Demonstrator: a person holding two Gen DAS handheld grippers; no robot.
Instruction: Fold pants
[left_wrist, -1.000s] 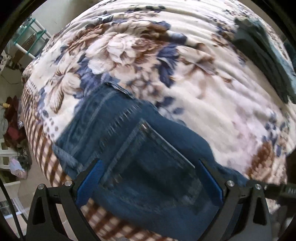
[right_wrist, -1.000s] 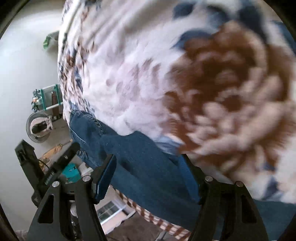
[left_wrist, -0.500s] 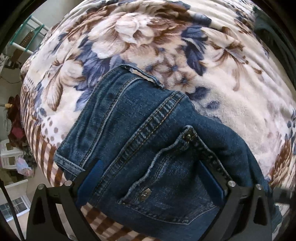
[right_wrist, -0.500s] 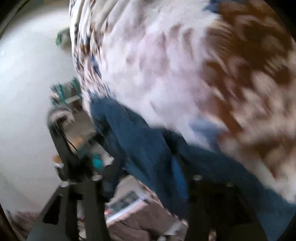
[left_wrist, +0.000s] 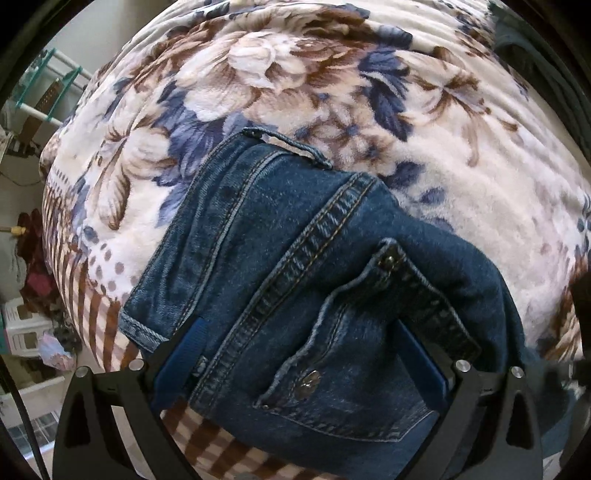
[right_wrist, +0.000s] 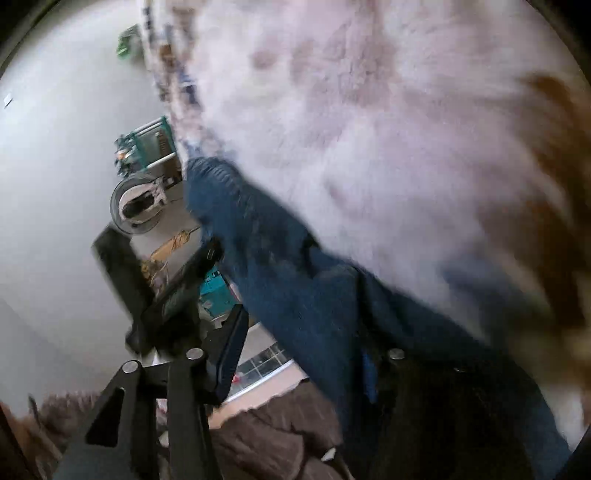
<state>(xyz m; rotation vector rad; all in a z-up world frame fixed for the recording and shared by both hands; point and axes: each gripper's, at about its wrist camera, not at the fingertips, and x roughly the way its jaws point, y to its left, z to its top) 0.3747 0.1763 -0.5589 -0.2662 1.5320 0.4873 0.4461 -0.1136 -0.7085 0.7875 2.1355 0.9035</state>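
On the floral blanket, the folded jeans fill six o'clock, both the left gripper and right gripper straddling denim with jaws wide, so the next move is probably to pinch an edge for another fold.

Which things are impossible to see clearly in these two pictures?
- Jeans legs: left wrist view, cut off by the lower edge.
- Left tongs: denim covers both fingers; grip unclear.
- Right tongs: right wrist view, motion blur.
- Dark cloth: cut off at the top right.
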